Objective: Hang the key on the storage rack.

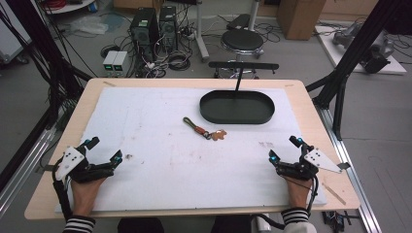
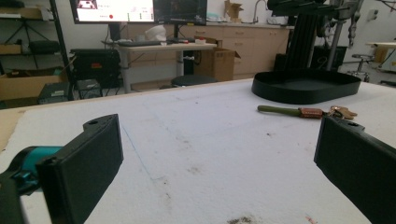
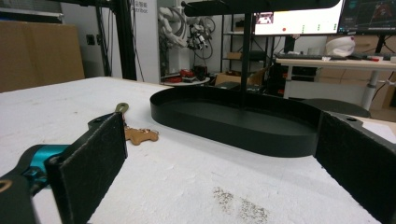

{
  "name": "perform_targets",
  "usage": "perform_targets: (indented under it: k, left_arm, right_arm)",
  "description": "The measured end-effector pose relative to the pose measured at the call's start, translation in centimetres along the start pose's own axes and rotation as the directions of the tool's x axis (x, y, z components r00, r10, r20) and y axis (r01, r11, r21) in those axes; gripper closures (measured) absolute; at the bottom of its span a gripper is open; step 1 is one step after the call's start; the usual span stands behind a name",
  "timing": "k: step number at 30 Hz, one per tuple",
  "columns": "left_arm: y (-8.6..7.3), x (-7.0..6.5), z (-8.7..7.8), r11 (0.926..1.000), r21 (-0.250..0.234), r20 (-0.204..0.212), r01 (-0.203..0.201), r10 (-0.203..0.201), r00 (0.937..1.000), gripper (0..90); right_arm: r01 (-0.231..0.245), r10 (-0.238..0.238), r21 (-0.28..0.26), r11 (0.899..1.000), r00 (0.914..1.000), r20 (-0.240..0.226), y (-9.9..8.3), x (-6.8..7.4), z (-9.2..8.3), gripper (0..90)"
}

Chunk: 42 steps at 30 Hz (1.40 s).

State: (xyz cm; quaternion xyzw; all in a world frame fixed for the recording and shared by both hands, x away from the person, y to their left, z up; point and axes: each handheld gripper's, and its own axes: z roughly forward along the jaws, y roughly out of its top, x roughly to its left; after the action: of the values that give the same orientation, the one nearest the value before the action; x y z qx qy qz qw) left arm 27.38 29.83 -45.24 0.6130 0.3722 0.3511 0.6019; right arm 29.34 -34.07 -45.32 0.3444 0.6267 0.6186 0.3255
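Both hand-held grippers at rest, jaws apart, with the keychain not yet approached.

The left gripper lay near the table's front left corner and the right gripper near its front right corner; each stood with its black jaws wide apart and nothing between them. The olive-green corded keychain with copper clasp and tan leather charm lay near the middle of the white foam-covered wooden table, well apart from both and just in front of the black oval metal tray toward the far edge. The work appeared to stand at its opening step; the next move probably called for one gripper to reach inward and close on the keychain.
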Motion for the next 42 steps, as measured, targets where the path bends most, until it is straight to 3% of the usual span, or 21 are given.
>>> perform_targets:
  k: [7, 19, 25, 28, 34, 42]
  left_arm:
    - [0.0, 0.1, 0.0, 0.9998, 0.004, -0.001, 0.017, -0.017, 0.9999, 1.7]
    - [-0.1, 0.0, -0.2, 0.9998, -0.018, -0.003, 0.006, -0.006, 1.0000, 1.7]
    - [-0.1, 0.0, -0.2, 0.9997, -0.024, -0.001, 0.010, -0.010, 0.9999, 1.7]
    - [-0.1, 0.0, -0.2, 0.9997, -0.024, -0.001, 0.008, -0.008, 1.0000, 1.7]
    - [-0.1, 0.0, -0.2, 0.9997, -0.025, -0.001, 0.007, -0.007, 1.0000, 1.7]
    - [0.0, 0.0, -0.2, 0.9998, -0.020, -0.003, 0.009, -0.009, 1.0000, 1.7]
  right_arm:
    - [0.008, -0.008, -0.002, 1.000, 1.0000, -0.004, 0.0, 0.0, 0.0, 1.9]
    - [0.006, -0.006, -0.001, 1.000, 1.0000, 0.000, 0.0, 0.0, 0.0, 1.9]
    - [-0.022, 0.022, 0.019, 1.000, 0.9997, 0.013, 0.7, -0.6, 0.3, 1.9]
    - [-0.049, 0.050, 0.006, 0.999, 0.9982, -0.034, 2.1, -0.8, 0.7, 1.9]
    - [-0.004, 0.010, 0.066, 0.998, 0.9947, -0.103, 5.4, -1.1, 3.0, 1.9]
    - [0.049, -0.022, 0.134, 0.990, 0.9810, -0.193, 9.2, -1.0, 7.4, 1.9]
